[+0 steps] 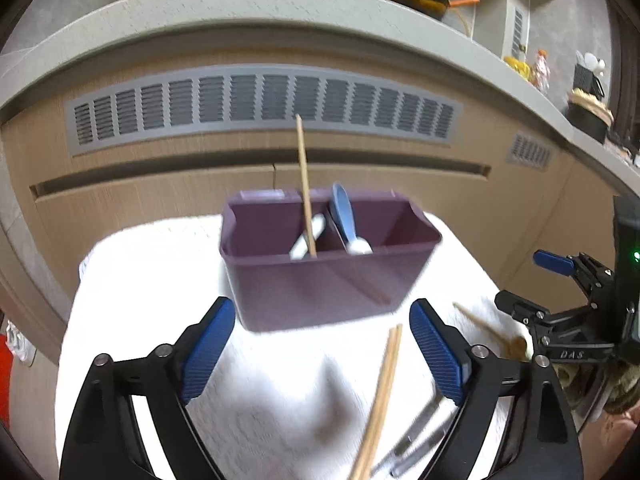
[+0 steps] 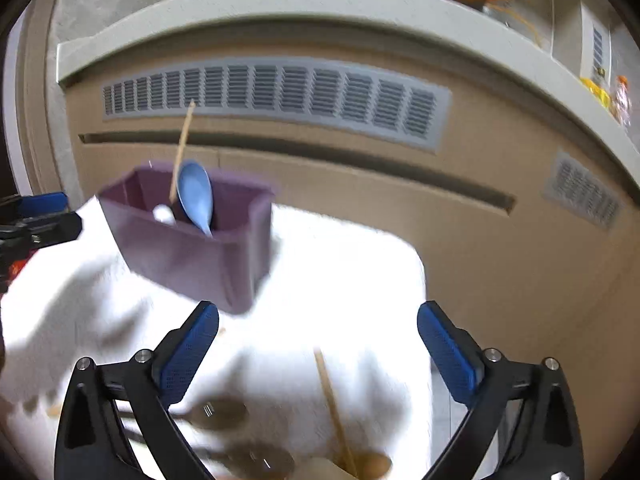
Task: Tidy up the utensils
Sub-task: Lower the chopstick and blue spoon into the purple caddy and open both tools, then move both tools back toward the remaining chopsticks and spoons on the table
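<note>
A purple divided caddy stands on a white towel. In it stand one wooden chopstick, a blue spoon and a white utensil. My left gripper is open just in front of the caddy, with nothing between its fingers. A pair of wooden chopsticks and metal utensils lie on the towel below it. My right gripper is open over the towel, above a wooden spoon and metal spoons.
A beige cabinet front with grey vents rises behind the towel, under a grey counter with clutter on it. The right gripper shows at the right edge of the left wrist view.
</note>
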A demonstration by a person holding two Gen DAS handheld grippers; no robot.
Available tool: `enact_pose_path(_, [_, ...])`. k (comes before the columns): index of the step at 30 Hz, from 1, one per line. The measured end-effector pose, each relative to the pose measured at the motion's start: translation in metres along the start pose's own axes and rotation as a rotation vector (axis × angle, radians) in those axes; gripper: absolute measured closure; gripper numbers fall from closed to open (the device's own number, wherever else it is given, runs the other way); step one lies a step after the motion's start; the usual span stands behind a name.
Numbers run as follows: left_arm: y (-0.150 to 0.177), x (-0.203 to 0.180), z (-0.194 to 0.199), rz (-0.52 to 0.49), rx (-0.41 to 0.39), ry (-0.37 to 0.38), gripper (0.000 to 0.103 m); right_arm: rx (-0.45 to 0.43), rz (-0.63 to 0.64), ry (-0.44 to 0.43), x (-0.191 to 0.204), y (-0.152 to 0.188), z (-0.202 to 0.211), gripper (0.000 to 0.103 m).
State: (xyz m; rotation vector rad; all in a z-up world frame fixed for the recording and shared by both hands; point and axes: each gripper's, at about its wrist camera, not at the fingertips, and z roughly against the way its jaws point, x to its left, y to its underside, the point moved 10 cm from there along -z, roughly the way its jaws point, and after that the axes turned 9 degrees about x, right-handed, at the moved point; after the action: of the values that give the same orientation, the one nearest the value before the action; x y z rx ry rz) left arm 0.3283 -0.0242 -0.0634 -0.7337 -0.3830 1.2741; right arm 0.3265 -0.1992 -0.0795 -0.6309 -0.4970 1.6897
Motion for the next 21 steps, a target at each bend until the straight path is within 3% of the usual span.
enact_pose_path(4, [0.021,-0.009,-0.002,-0.006,0.053,0.021,0.001,0.070,-0.005,-0.019,-0.007,0.023,-0.008,0.005])
enact_pose_path(11, [0.060,-0.017,-0.011,-0.004,0.105,0.051,0.000,0.156,0.014,-0.043,-0.012,0.063,-0.027,0.008])
enact_pose_path(15, [0.068,-0.015,-0.015,0.001,0.127,0.043,0.000,0.241,-0.011,-0.091,-0.008,0.066,-0.052,0.057])
enact_pose_path(20, [0.075,-0.014,-0.009,-0.007,0.129,0.046,0.000,0.282,-0.029,-0.090,-0.004,0.064,-0.067,0.067])
enact_pose_path(21, [0.076,-0.013,-0.007,-0.008,0.130,0.048,0.000,0.290,-0.034,-0.098,-0.003,0.064,-0.066,0.076])
